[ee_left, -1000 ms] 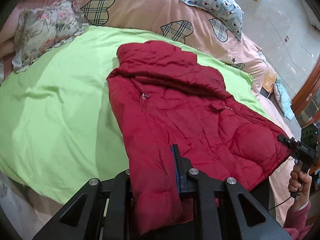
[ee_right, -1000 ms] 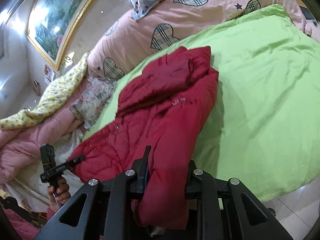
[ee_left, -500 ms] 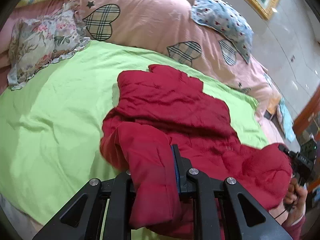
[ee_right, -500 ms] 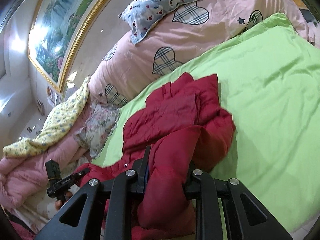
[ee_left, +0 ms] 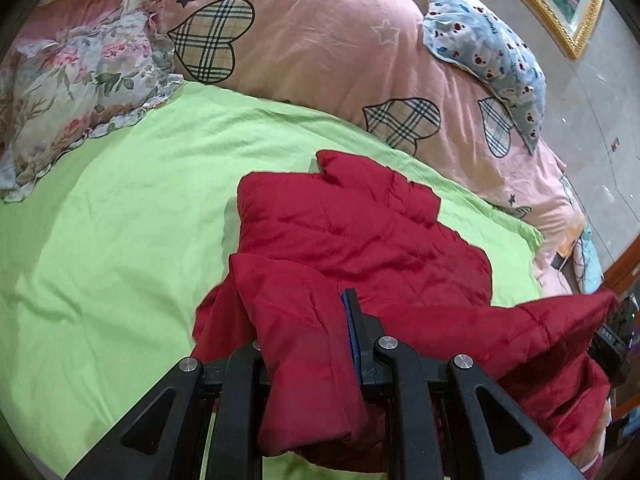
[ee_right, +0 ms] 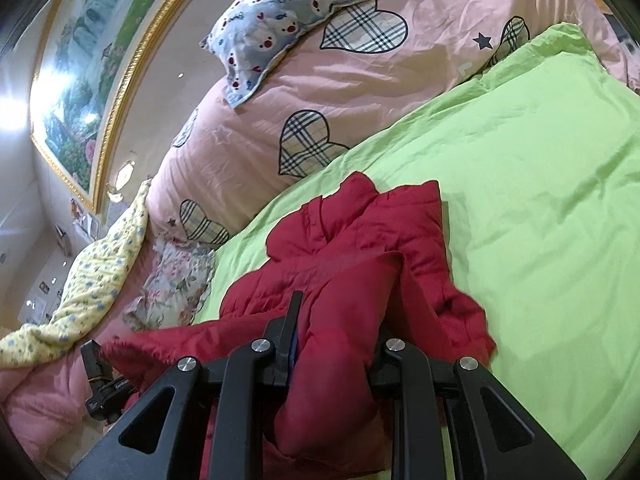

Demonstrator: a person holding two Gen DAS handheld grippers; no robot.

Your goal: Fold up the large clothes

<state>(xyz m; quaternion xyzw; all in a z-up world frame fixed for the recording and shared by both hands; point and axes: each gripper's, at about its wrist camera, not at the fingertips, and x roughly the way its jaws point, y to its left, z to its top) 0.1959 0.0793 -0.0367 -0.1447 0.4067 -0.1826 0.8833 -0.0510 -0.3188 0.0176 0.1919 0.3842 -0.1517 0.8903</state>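
In the left wrist view, our left tool is clenched on a fold of the red padded jacket, lifted over the green sheet near the bed's foot edge. In the right wrist view, our right tool grips another jacket fold, the rest bunched mid-bed below the pink quilt.

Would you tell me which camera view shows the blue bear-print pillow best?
The right wrist view: the blue bear-print pillow sits large near the top, its bear faces sharp. The left wrist view shows the same pillow smaller, squeezed toward the upper right edge, lying on the pink heart-print quilt.
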